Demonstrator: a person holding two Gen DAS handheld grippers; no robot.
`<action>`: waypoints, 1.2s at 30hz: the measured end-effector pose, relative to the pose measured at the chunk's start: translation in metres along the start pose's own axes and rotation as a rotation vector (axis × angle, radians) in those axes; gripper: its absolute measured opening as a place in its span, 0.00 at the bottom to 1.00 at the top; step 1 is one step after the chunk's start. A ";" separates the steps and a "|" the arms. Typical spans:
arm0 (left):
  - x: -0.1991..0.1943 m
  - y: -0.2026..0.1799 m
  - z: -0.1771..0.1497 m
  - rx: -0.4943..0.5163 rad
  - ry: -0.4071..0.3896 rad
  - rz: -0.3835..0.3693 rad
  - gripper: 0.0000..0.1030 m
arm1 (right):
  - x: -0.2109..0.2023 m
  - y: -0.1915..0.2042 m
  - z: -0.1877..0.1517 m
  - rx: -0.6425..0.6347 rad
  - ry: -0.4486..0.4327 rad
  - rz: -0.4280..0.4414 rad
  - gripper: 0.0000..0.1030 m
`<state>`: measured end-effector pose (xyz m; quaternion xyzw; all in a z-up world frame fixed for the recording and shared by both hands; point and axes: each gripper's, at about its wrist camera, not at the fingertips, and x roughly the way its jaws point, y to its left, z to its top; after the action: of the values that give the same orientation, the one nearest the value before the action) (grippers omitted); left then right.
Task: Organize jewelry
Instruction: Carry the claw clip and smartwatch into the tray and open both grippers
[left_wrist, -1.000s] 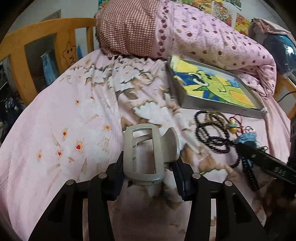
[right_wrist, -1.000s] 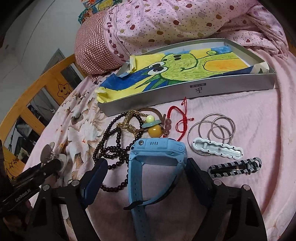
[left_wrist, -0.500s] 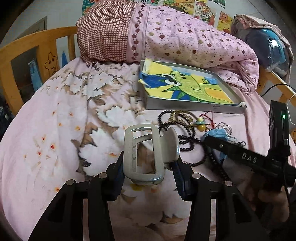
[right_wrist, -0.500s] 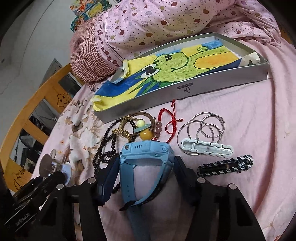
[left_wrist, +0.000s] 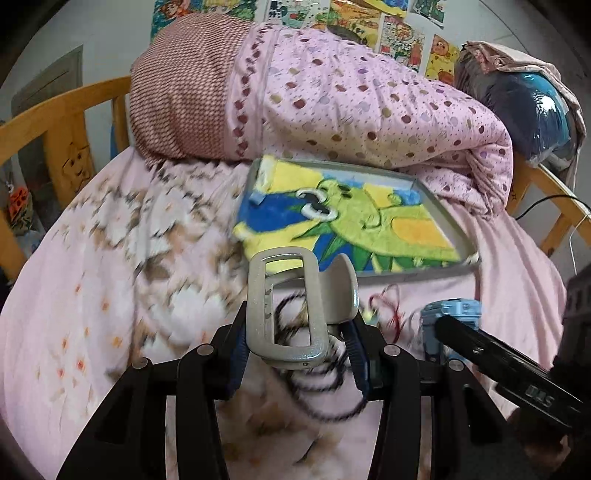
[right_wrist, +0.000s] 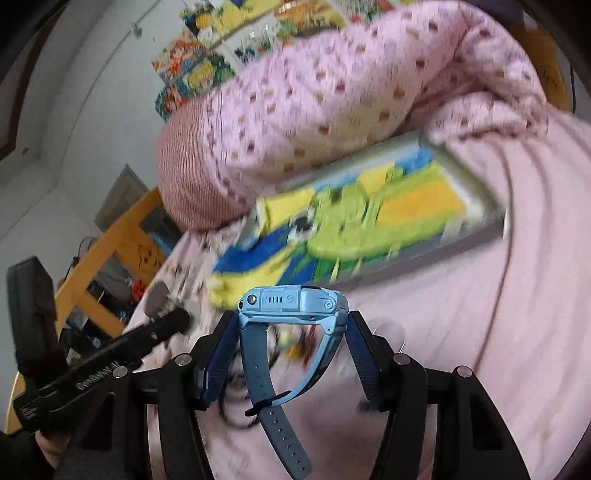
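My left gripper (left_wrist: 297, 343) is shut on a grey hair claw clip (left_wrist: 291, 306), held above the bed just short of the grey tray (left_wrist: 436, 206) lined with a cartoon towel. My right gripper (right_wrist: 291, 343) is shut on a light blue watch (right_wrist: 291, 306), lifted off the bed, strap hanging down, in front of the same tray (right_wrist: 476, 210). A dark bead necklace (left_wrist: 317, 384) and a red cord bracelet (left_wrist: 388, 306) lie on the sheet below the clip. The right gripper and watch show at the right of the left wrist view (left_wrist: 450, 317).
A pink dotted quilt (left_wrist: 369, 110) and a checked pillow (left_wrist: 181, 99) lie behind the tray. A wooden bed rail (left_wrist: 55, 122) runs along the left and right. The left gripper shows at the left in the right wrist view (right_wrist: 162, 314). Both views are motion-blurred.
Both grippers have risen and moved toward the tray. The right gripper has lifted the blue watch off the bed. The left gripper has carried the clip right, over the necklace.
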<state>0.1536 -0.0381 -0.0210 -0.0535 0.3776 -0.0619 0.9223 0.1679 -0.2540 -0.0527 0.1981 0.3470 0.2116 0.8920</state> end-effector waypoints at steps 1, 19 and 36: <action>0.005 -0.003 0.007 0.003 0.001 -0.007 0.40 | 0.000 -0.005 0.010 -0.003 -0.022 -0.002 0.56; 0.126 -0.033 0.057 0.039 0.134 -0.041 0.40 | 0.066 -0.098 0.084 0.036 -0.034 -0.105 0.56; 0.134 -0.022 0.053 -0.061 0.162 -0.022 0.56 | 0.062 -0.098 0.088 0.003 -0.018 -0.142 0.72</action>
<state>0.2838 -0.0779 -0.0723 -0.0805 0.4520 -0.0645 0.8860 0.2948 -0.3211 -0.0752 0.1762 0.3526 0.1453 0.9075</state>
